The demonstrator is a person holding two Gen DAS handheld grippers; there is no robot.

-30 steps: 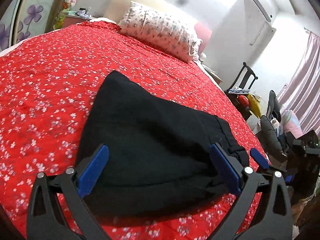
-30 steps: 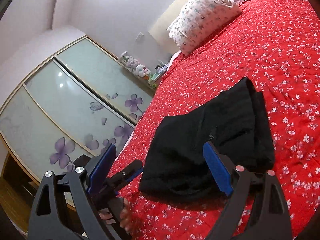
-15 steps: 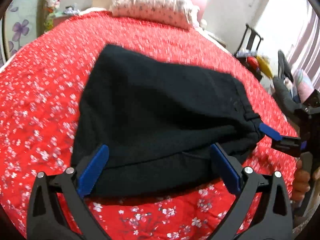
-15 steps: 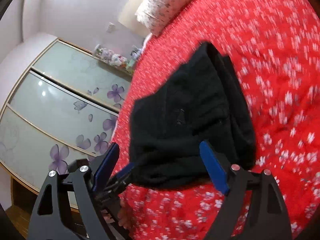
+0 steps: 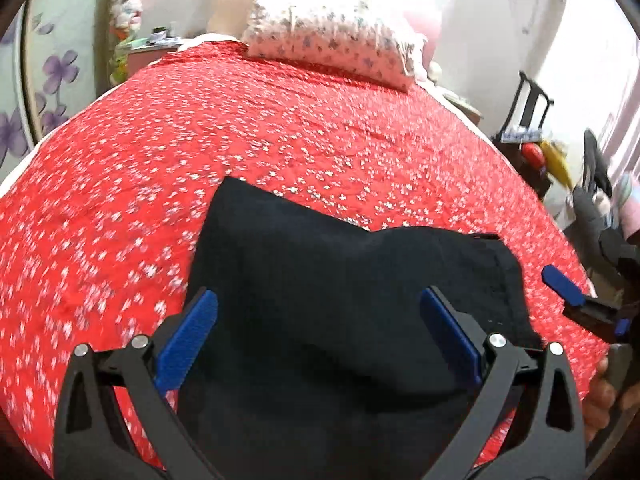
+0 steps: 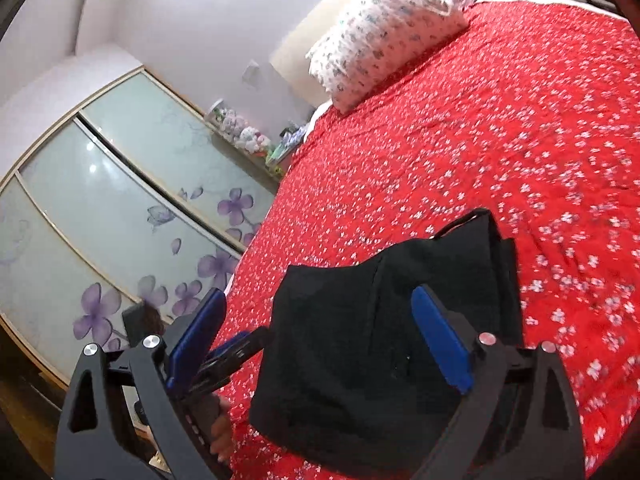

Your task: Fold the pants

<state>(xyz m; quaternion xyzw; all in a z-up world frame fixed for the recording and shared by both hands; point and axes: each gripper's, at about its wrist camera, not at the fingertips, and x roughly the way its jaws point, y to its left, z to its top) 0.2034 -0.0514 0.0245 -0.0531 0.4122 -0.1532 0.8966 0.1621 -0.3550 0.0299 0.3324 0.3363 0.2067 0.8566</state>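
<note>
The black pants (image 5: 344,304) lie folded into a compact bundle on the red flowered bedspread (image 5: 240,140), near its front edge. My left gripper (image 5: 320,344) is open and empty, its blue-padded fingers spread over the near part of the bundle. My right gripper (image 6: 320,344) is open and empty too, above the pants (image 6: 360,352) from the other side. The right gripper also shows at the right edge of the left wrist view (image 5: 576,300). The left gripper shows at the lower left of the right wrist view (image 6: 228,356).
A flowered pillow (image 5: 332,52) lies at the head of the bed. A sliding wardrobe with purple flowers (image 6: 100,220) stands to the left. A black chair and clutter (image 5: 536,148) stand off the bed's right side.
Both grippers have tilted back up from a steep downward look at the pants. The pants bundle has stayed folded in the same place. Both grippers stay open.
</note>
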